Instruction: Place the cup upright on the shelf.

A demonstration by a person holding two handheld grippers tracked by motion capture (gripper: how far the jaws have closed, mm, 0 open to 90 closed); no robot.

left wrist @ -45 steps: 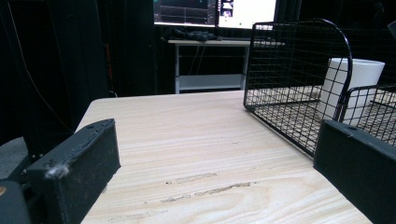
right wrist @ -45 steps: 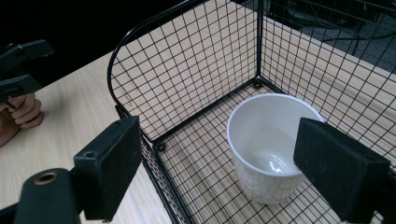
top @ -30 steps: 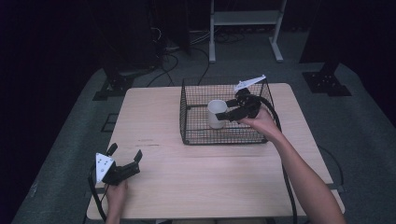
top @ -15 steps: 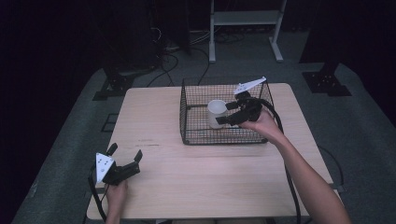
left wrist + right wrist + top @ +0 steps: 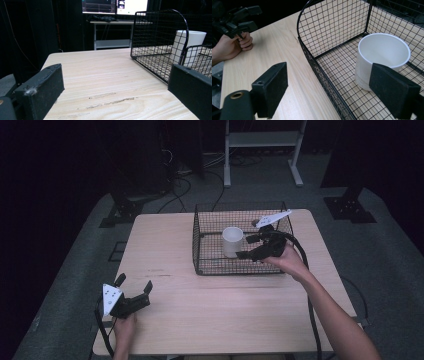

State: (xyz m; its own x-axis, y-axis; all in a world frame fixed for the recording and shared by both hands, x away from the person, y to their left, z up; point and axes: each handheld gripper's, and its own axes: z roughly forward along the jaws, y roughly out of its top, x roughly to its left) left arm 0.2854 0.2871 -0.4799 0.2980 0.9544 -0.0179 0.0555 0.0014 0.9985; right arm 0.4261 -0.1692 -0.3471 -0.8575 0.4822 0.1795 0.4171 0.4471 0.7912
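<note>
White cup (image 5: 232,240) upright inside wire basket (image 5: 200,255), far right on worktop (image 5: 200,310). Right gripper (image 5: 248,246) open, just right of cup, much nearer. Left gripper (image 5: 135,292) open, near-left corner.

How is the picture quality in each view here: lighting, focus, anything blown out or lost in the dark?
High view: soft and dim, the table lit while the surroundings sink into black. Left gripper view: near jaws slightly blurred, the monitors behind blown out, the wire basket sharp. Right gripper view: evenly lit, the white cup crisp with no glare, the jaws up close a bit soft.
</note>
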